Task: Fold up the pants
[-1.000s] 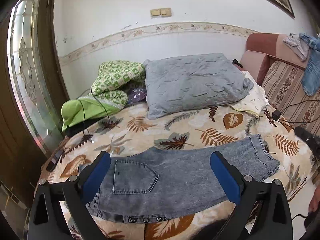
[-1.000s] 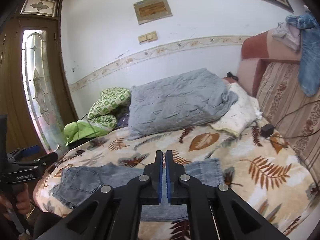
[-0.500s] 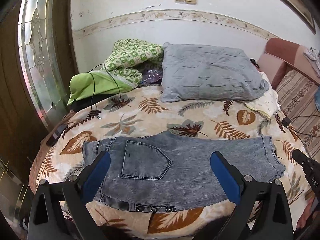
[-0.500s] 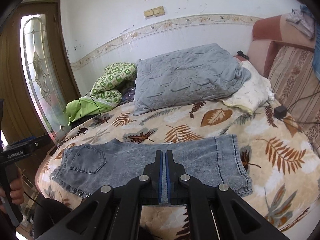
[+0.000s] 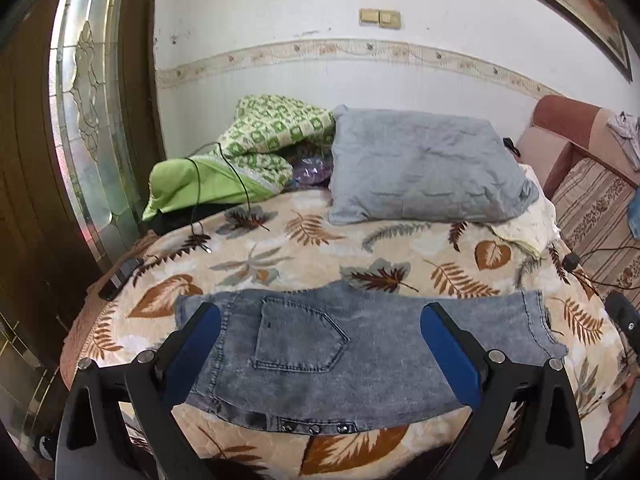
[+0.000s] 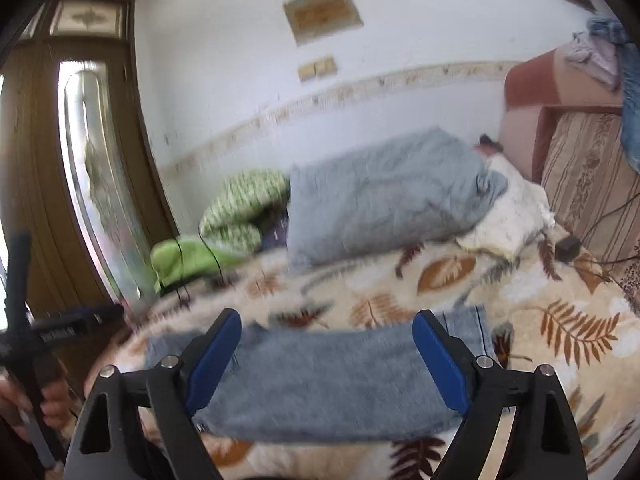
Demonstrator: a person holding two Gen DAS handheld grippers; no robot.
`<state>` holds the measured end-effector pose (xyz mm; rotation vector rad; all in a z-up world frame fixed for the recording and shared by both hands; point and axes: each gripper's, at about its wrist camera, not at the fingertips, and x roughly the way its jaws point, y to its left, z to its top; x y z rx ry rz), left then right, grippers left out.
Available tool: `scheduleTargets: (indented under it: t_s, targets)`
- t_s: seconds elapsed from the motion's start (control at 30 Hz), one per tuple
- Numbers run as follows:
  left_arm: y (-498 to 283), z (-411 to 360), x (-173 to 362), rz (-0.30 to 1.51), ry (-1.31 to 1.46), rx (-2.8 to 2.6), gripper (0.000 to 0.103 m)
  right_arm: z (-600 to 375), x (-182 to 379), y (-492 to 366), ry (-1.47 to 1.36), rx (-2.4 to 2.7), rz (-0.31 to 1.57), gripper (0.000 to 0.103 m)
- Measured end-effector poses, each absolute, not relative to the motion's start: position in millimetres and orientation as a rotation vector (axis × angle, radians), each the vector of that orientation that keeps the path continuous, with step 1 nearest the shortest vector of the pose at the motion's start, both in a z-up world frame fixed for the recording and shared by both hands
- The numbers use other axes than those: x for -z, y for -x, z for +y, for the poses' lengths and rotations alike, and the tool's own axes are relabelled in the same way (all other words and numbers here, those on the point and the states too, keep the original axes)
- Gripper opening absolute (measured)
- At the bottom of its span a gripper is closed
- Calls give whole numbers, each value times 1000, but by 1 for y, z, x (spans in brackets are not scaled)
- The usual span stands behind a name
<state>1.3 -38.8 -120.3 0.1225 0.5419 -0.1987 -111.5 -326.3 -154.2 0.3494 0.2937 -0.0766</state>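
Left hand-held gripper (image 5: pixel 320 344) jaws apart, empty, hovering over the denim pants (image 5: pixel 360 344). Right hand-held gripper (image 6: pixel 326 354) jaws opening, nothing between them. Pants lie flat, legs stacked, on the near bed (image 5: pixel 280 248) edge. Judging: pre-grasp; next, pinch waistband and hem.

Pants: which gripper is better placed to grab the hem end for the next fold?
Right gripper, probably: its opening jaws sit near the pants' hem, nothing between them. Left gripper faces the pocket and waistband end.

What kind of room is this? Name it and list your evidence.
Most likely a bedroom in a home: a bed with a leaf-print bedspread, a grey pillow against the wall, and denim pants laid out for folding.
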Motion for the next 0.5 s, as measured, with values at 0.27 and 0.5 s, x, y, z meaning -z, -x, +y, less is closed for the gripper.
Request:
scheduleTargets:
  t_s: [0.27,0.5]
  targets:
    - [2,-37,113,493,-150,146,100,-345,163,109,-361,143,387,91]
    - [-3,-46,127,541,-193,120,100,-391,205,105,-543,176,529,91]
